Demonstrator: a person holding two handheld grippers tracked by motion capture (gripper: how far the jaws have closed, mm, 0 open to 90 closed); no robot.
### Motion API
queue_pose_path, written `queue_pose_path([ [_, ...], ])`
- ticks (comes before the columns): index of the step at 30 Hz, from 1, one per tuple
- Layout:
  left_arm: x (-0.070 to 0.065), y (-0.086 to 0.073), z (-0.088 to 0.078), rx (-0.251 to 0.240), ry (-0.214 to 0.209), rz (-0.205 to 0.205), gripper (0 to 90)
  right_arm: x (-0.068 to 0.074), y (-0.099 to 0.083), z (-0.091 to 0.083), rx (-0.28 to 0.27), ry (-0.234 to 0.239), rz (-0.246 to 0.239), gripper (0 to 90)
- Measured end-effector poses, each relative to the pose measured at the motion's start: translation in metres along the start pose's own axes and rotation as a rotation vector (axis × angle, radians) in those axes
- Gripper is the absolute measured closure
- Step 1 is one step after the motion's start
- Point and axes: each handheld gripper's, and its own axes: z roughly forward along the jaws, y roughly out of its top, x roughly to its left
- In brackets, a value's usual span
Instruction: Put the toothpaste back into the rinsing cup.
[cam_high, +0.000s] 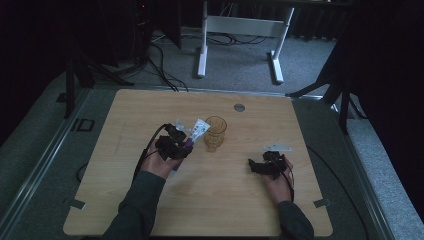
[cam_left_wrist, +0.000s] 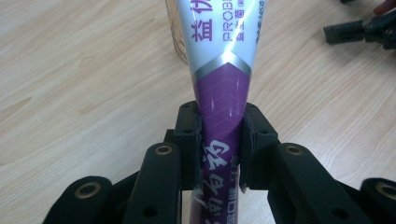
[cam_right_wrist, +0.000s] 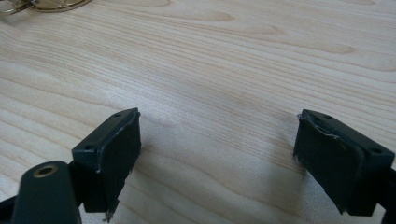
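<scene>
Tube (cam_left_wrist: 222, 88) between left gripper (cam_left_wrist: 219, 140) fingers (cam_left_wrist: 189, 135)

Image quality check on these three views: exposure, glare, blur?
High view: dim, surroundings near black, table legible. Left gripper view: bright and sharp, with a glare streak on the tube clamped in the left tongs. Right gripper view: well lit, open right tongs casting soft shadows on the wood.

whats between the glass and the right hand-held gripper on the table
Nothing: in the high view, bare wooden table runs from the amber glass to the right hand-held gripper.
</scene>
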Motion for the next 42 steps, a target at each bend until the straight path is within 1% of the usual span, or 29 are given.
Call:
queue_pose_path([
  [2,0.0,0.0,-0.001,-0.007,0.004,0.0,72.2,0.0,0.0,0.0,0.0,0.0,0.002,14.7],
  [3,0.0,0.0,-0.003,-0.029,0.016,0.001,72.4,0.0,0.0,0.0,0.0,0.0,0.002,14.7],
  [7,0.0,0.0,-0.008,-0.067,0.026,-0.004,72.6,0.0,0.0,0.0,0.002,0.001,0.002,14.7],
  [12,0.002,0.001,-0.011,-0.093,0.023,-0.022,72.7,0.0,0.0,0.0,0.003,0.001,0.001,14.7],
  [16,0.003,0.001,-0.012,-0.11,0.022,-0.026,72.8,0.0,0.0,0.0,0.002,0.0,0.001,14.7],
  [23,0.005,0.002,-0.015,-0.161,0.018,-0.047,72.9,0.0,0.0,0.0,0.002,0.001,0.001,14.7],
  [30,0.007,0.003,-0.016,-0.19,0.007,-0.066,72.9,0.0,0.0,0.0,0.002,0.0,0.001,14.7],
  [32,0.007,0.004,-0.016,-0.192,0.006,-0.064,72.9,0.0,0.0,0.0,0.002,0.001,0.001,14.7],
  [35,0.006,0.004,-0.016,-0.208,0.009,-0.061,72.8,0.0,0.0,0.0,0.001,0.001,0.001,14.7],
  [39,0.007,0.006,-0.016,-0.225,0.005,-0.075,72.8,0.0,0.0,0.0,0.001,0.0,0.001,14.7],
  [42,0.007,0.006,-0.015,-0.23,0.007,-0.075,72.8,0.0,0.0,0.0,0.0,0.0,0.002,14.7],
])
